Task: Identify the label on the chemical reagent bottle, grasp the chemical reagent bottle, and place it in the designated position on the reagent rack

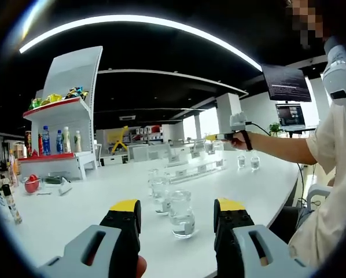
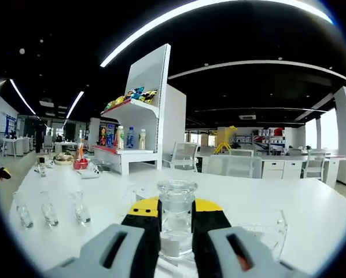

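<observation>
White table (image 2: 312, 214), open-plan office.

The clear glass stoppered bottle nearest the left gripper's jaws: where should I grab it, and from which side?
Grip the clear glass stoppered bottle around its straight cylindrical body, below the narrower neck. Come in level from this near side: it stands upright between the left gripper's open jaws. Other glass bottles stand close behind, so don't overshoot.

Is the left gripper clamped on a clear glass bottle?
No. The left gripper stands open, the clear glass stoppered bottle on the white table beyond its jaws.
</observation>
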{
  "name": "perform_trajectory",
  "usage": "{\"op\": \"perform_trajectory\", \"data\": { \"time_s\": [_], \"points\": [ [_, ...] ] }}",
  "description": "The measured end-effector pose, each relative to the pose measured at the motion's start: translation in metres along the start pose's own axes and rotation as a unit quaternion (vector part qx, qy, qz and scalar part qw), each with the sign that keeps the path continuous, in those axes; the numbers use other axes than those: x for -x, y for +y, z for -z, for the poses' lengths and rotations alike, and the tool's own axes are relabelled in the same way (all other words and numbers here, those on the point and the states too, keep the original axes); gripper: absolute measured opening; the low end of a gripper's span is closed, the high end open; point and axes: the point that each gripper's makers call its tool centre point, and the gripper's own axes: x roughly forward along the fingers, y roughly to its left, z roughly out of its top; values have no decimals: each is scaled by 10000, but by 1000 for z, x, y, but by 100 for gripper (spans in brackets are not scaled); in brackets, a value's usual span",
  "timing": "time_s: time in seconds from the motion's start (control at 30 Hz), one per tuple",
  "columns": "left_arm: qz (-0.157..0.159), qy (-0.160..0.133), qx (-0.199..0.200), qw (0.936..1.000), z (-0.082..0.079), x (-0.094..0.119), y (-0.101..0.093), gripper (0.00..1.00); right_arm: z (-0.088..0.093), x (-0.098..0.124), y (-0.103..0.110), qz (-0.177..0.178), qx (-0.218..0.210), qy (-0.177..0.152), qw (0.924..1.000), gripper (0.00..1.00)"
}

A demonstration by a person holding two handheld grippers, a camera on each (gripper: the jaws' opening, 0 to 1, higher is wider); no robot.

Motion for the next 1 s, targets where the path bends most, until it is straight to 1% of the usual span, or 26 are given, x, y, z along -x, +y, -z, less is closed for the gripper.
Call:
{"op": "perform_trajectory", "data": {
  "time_s": [0.2,0.4,0.57,0.63,0.67,0.73,0.9,1.0],
  "points": [
    [11,0,0,10000,-1,0,1,50,9,-13,-1,12,-82,13,10000,19],
    [3,76,-2,10000,1,0,2,50,15,-21,3,7,-121,-109,9999,19],
    [0,102,10,9999,3,-1,4,50,17,-26,4,61,-21,-179,9998,19],
    [-2,116,-1,9999,3,-1,4,50,20,-29,5,59,-46,-168,9998,19],
    [-7,112,1,9999,3,-1,5,50,21,-30,5,70,33,-175,9998,19],
    [-19,113,5,9999,4,-1,6,50,23,-31,6,73,34,-176,9998,19],
    [-80,147,40,9999,7,-1,10,50,30,-32,8,93,33,-142,9999,19],
    [-113,145,72,9998,8,0,13,50,32,-33,9,105,58,-153,9998,19]
  ]
}}
